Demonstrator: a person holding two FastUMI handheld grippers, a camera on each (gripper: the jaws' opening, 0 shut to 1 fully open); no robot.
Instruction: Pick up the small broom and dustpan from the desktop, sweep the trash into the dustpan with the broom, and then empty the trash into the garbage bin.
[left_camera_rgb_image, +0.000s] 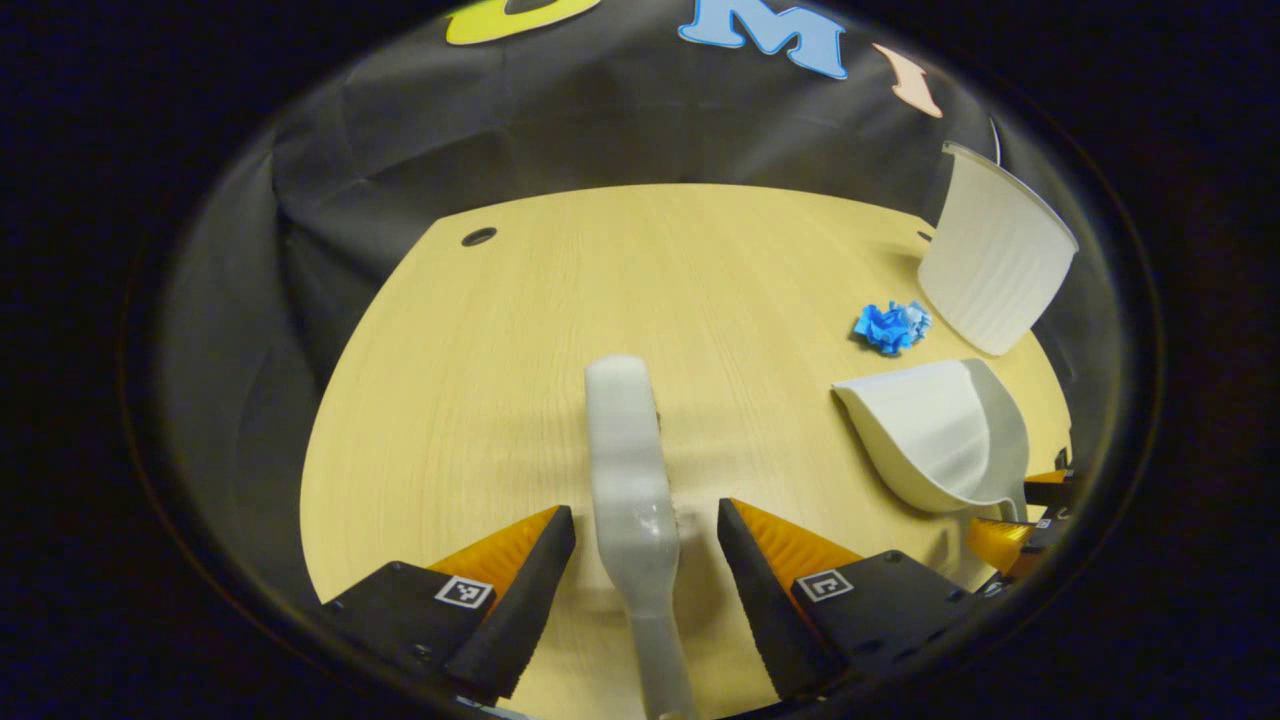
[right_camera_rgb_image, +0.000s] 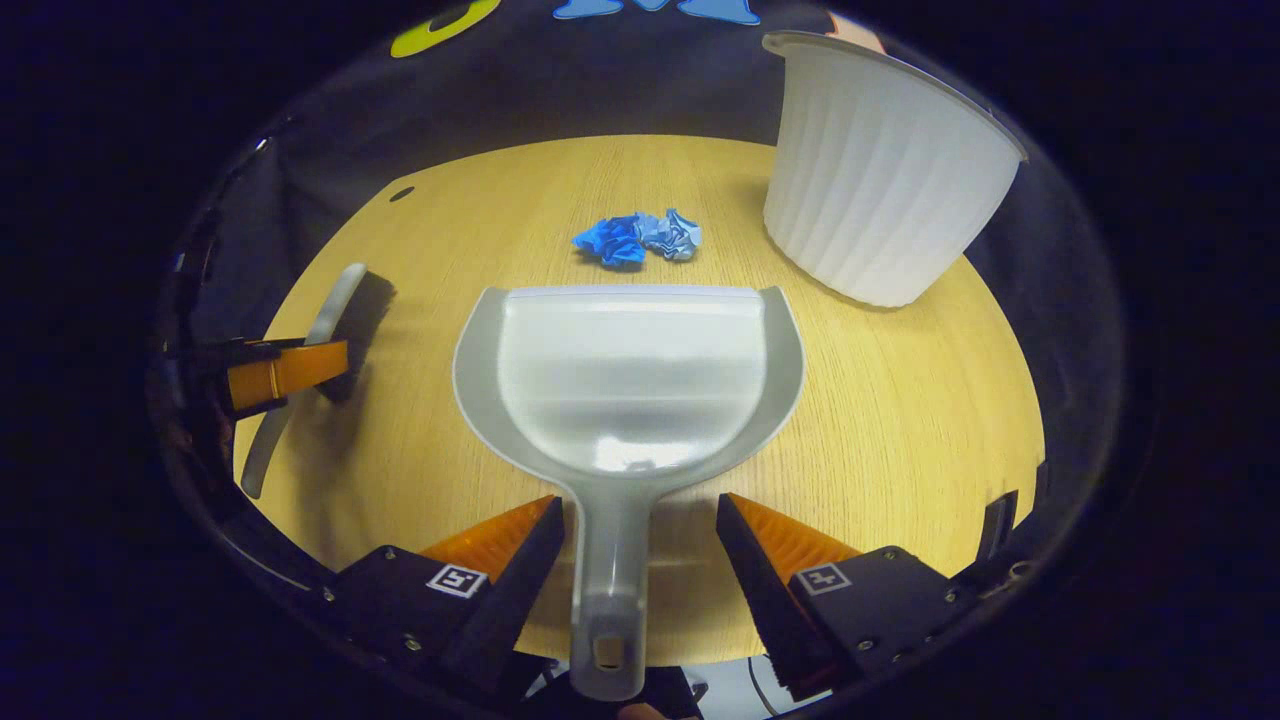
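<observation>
The white small broom (left_camera_rgb_image: 625, 440) lies on the wooden desktop (left_camera_rgb_image: 480, 380), its handle running back between the fingers of my left gripper (left_camera_rgb_image: 645, 525), which is open and not pressing on it. The grey-white dustpan (right_camera_rgb_image: 630, 370) rests flat with its mouth toward a crumpled blue paper wad (right_camera_rgb_image: 635, 238). Its handle passes between the spread fingers of my right gripper (right_camera_rgb_image: 640, 520), which is open. In the left gripper view the dustpan (left_camera_rgb_image: 930, 430) sits at the right with the blue wad (left_camera_rgb_image: 890, 327) behind it. In the right gripper view the broom (right_camera_rgb_image: 340, 300) lies at the far left, beside an orange finger (right_camera_rgb_image: 285, 372) of the left gripper.
A white ribbed garbage bin (right_camera_rgb_image: 880, 170) stands on the desktop at the back right, close to the wad; the same bin (left_camera_rgb_image: 995, 260) is at the right in the left gripper view. A small cable hole (left_camera_rgb_image: 478, 237) marks the far left corner. Black cloth walls surround the desk.
</observation>
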